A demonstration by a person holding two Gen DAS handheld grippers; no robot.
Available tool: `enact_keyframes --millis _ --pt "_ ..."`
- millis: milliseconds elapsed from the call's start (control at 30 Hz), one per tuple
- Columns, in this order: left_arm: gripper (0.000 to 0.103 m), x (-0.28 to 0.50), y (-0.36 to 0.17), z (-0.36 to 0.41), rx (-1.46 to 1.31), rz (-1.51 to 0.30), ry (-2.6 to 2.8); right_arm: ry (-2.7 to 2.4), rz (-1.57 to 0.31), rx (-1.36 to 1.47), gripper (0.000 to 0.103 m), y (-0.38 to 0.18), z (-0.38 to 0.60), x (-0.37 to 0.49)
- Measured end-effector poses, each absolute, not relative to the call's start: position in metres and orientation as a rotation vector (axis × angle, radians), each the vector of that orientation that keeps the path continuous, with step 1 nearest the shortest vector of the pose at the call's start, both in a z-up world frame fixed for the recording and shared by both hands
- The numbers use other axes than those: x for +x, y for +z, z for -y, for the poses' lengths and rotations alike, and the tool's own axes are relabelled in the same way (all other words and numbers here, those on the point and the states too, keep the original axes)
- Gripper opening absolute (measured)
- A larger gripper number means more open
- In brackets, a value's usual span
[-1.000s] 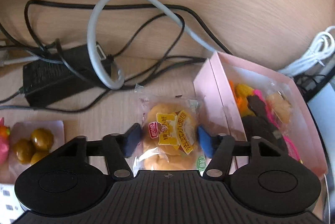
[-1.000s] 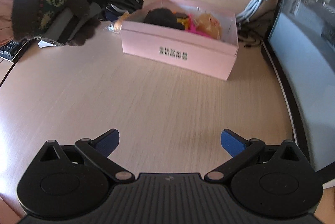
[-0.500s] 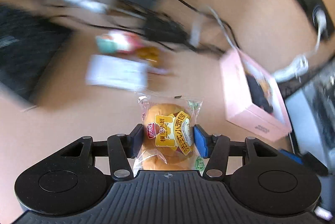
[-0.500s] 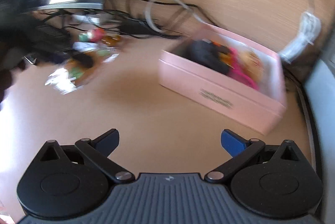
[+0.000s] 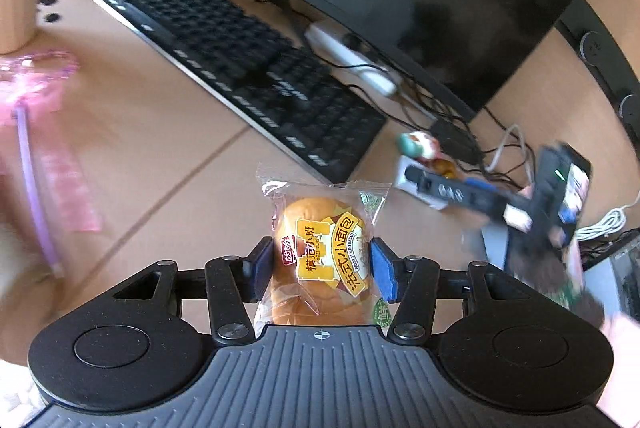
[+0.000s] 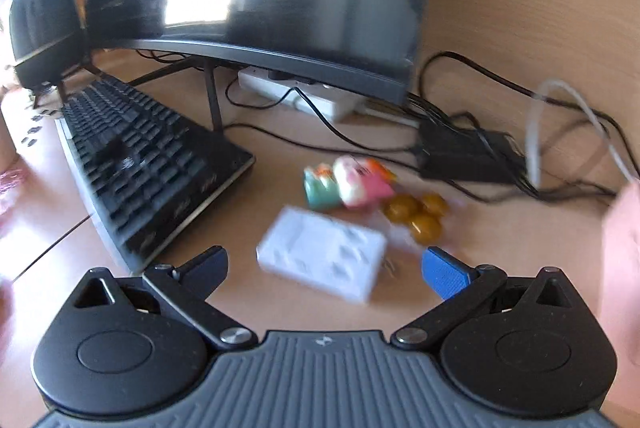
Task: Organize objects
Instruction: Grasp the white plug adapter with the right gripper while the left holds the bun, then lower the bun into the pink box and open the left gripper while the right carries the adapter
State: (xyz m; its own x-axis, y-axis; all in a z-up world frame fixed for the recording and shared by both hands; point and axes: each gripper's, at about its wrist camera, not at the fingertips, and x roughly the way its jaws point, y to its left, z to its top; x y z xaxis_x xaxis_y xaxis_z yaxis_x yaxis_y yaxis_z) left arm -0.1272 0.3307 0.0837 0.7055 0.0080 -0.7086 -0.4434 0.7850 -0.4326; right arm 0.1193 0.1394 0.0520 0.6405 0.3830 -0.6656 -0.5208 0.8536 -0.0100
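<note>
Yellow-labelled bread packet [image 5: 326, 260], black keyboard [image 5: 240, 68]

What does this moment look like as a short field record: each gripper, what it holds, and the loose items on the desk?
left gripper: shut on bread packet, lifted off the desk
right gripper: open, nothing between the pads
below right gripper: white box, blurred
loose snacks: colourful packet; brown round sweets
desk fixtures: keyboard, monitor, power strip
image quality: motion blur in both views
</note>
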Motion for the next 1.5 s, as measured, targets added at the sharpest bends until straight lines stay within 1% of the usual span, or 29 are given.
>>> enact_keyframes --millis 67,100,133,167,333,467,600,667,700,767,833,933,1000,1033,1100,1233,1267,1333,1367,1433,1500 --pt "0.056 -0.136 0.083 -0.336 -0.639 -0.748 0.291 0.496 -0.704 -0.252 0.102 0.044 -0.156 0.133" --pt "0.056 -0.142 0.083 -0.340 -0.652 -0.742 0.296 0.492 -0.713 -0.271 0.100 0.040 -0.161 0.140" --pt "0.056 -0.146 0.082 -0.343 -0.659 -0.739 0.298 0.490 -0.725 -0.287 0.091 0.037 -0.162 0.143" --pt "0.056 -0.148 0.082 -0.346 -0.664 -0.741 0.301 0.491 -0.749 -0.300 0.087 0.033 -0.163 0.148" --pt "0.056 -0.136 0.073 -0.352 -0.678 -0.765 0.273 0.532 -0.795 -0.289 0.081 0.036 -0.144 0.138" --pt "0.056 -0.109 0.068 -0.332 -0.666 -0.779 0.165 0.647 -0.781 -0.356 0.081 0.045 -0.109 0.088" --pt "0.056 -0.080 0.061 -0.301 -0.645 -0.800 0.035 0.768 -0.729 -0.558 0.082 0.051 -0.060 0.029" --pt "0.056 -0.067 0.058 -0.284 -0.636 -0.806 -0.023 0.745 -0.679 -0.698 0.083 0.051 -0.035 0.004" --pt "0.056 -0.062 0.057 -0.274 -0.633 -0.807 -0.047 0.705 -0.652 -0.761 0.085 0.050 -0.024 -0.004" --pt "0.056 -0.054 0.055 -0.257 -0.625 -0.812 -0.089 0.586 -0.627 -0.810 0.086 0.051 -0.001 -0.014" --pt "0.056 -0.052 0.055 -0.244 -0.614 -0.820 -0.119 0.504 -0.676 -0.712 0.086 0.060 0.016 -0.013" --pt "0.056 -0.051 0.053 -0.232 -0.591 -0.841 -0.141 0.422 -0.808 -0.371 0.088 0.075 0.040 -0.003" --pt "0.056 -0.051 0.052 -0.230 -0.588 -0.854 -0.132 0.385 -0.856 -0.170 0.088 0.075 0.046 0.001" --pt "0.056 -0.052 0.052 -0.231 -0.589 -0.858 -0.127 0.353 -0.860 -0.116 0.088 0.073 0.046 0.002" --pt "0.056 -0.055 0.054 -0.231 -0.584 -0.860 -0.119 0.291 -0.850 -0.062 0.088 0.064 0.040 0.008" --pt "0.056 -0.064 0.057 -0.233 -0.566 -0.864 -0.104 0.221 -0.819 -0.117 0.087 0.043 0.025 0.028" --pt "0.056 -0.068 0.057 -0.236 -0.565 -0.868 -0.102 0.227 -0.825 -0.128 0.085 0.038 0.023 0.032" --pt "0.056 -0.073 0.056 -0.235 -0.560 -0.884 -0.106 0.246 -0.819 -0.158 0.074 0.035 0.019 0.033" --pt "0.056 -0.074 0.055 -0.233 -0.554 -0.895 -0.112 0.262 -0.809 -0.170 0.070 0.036 0.018 0.030" --pt "0.056 -0.075 0.052 -0.228 -0.540 -0.916 -0.126 0.303 -0.807 -0.196 0.055 0.039 0.015 0.023" --pt "0.056 -0.075 0.049 -0.221 -0.523 -0.934 -0.146 0.345 -0.812 -0.216 0.048 0.041 0.014 0.015"
